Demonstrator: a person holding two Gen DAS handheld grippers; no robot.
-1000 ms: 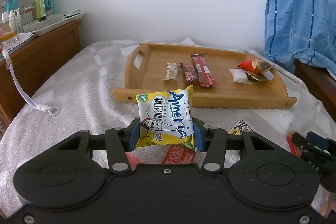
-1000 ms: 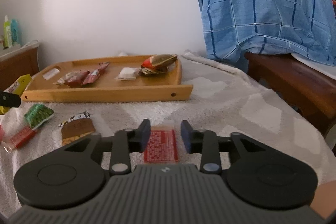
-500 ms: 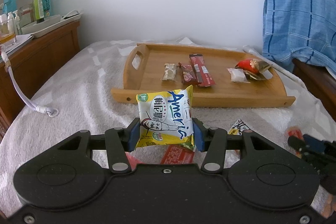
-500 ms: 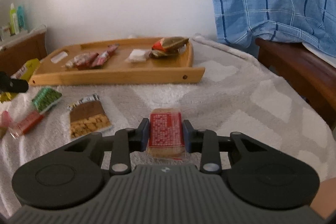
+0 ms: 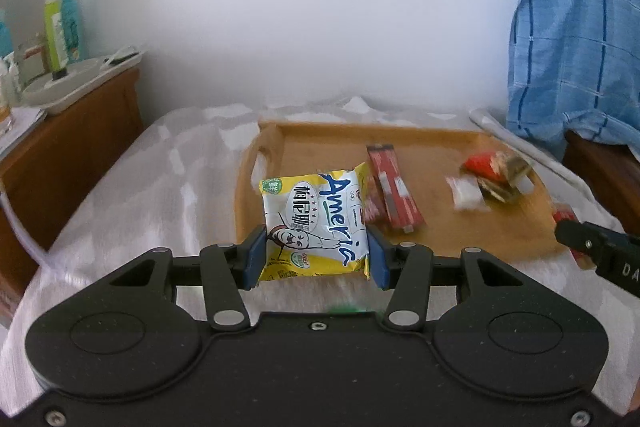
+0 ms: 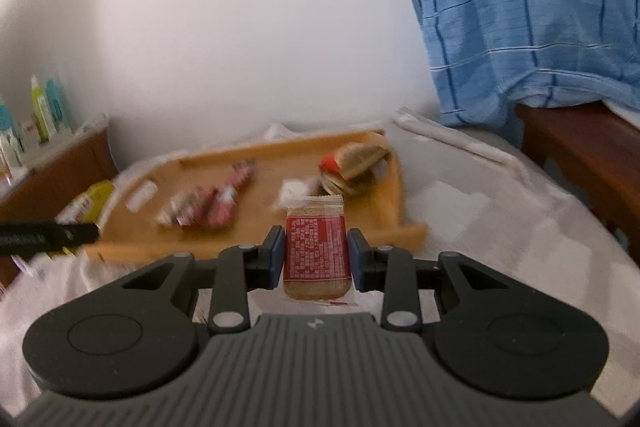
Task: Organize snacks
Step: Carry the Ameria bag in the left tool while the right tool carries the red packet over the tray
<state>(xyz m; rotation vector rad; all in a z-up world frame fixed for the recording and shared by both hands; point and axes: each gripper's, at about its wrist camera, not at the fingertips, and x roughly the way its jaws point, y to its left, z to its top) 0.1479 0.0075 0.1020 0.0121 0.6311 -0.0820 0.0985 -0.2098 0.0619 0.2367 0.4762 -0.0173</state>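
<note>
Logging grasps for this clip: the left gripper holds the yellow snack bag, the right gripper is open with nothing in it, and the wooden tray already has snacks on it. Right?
Not quite: the right gripper is shut on a red-labelled cracker packet, as the right wrist view shows. The left gripper does hold the yellow snack bag, and the wooden tray already has snacks.

A rectangular wooden tray [image 5: 436, 147] lies on the white-blanketed bed [image 5: 160, 179]; a brown wooden cabinet [image 5: 76, 143] stands left.

Blue pads are seen on the left tool [image 5: 315, 254], black and silver-riveted; a ribbed grey body is shown on the right tool [image 6: 316, 254].
</note>
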